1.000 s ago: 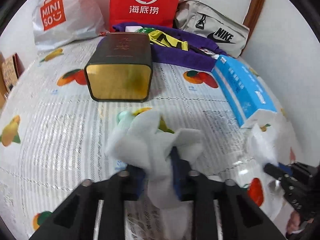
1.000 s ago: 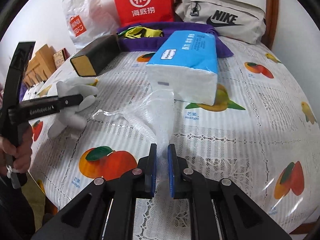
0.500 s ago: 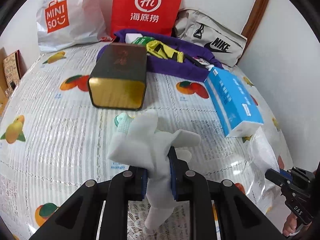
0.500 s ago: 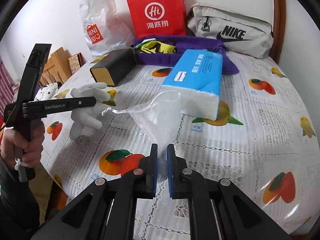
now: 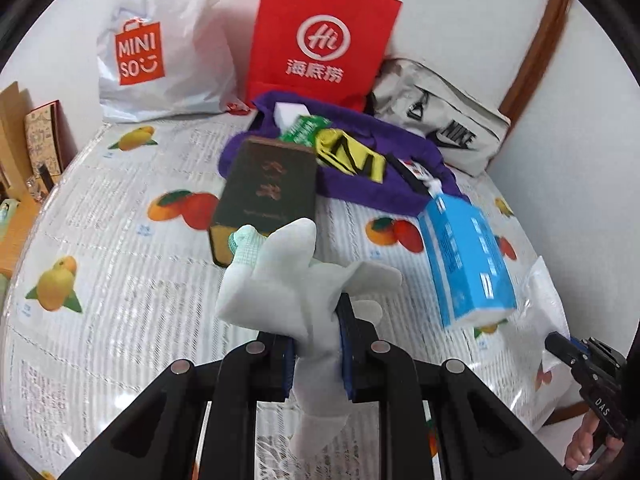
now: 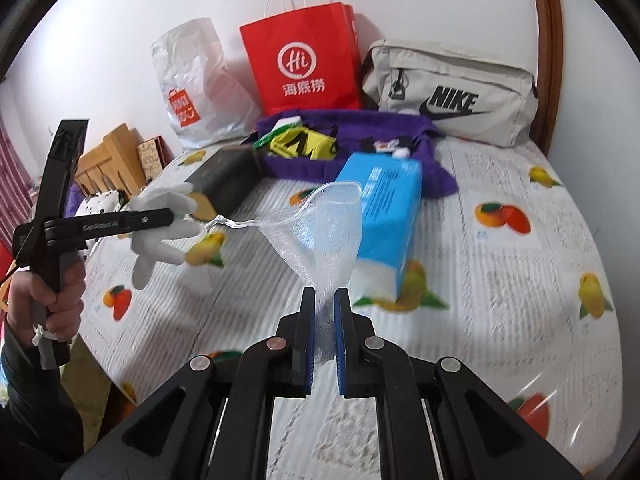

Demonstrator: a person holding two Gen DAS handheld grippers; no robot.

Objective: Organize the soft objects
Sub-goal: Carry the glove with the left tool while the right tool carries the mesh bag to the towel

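My left gripper (image 5: 318, 312) is shut on a white glove (image 5: 292, 280) and holds it up above the table; the glove also shows in the right wrist view (image 6: 160, 216), hanging from the left gripper (image 6: 170, 216). My right gripper (image 6: 324, 304) is shut on a white mesh net bag (image 6: 324, 232) with a drawstring, held open-mouthed above the table; the bag also shows in the left wrist view (image 5: 544, 304) beside the right gripper (image 5: 554, 342). The two grippers are apart.
A blue tissue pack (image 6: 384, 216), a dark gold-ended box (image 5: 266, 196) and a purple cloth (image 5: 380, 184) with yellow items lie on the fruit-print table (image 6: 500, 280). A red paper bag (image 6: 300, 56), a Miniso bag (image 5: 160, 44) and a Nike bag (image 6: 452, 88) stand at the back wall.
Both grippers have risen and pulled back from the table, lifting the glove and the mesh bag higher. Each stays shut on its item.
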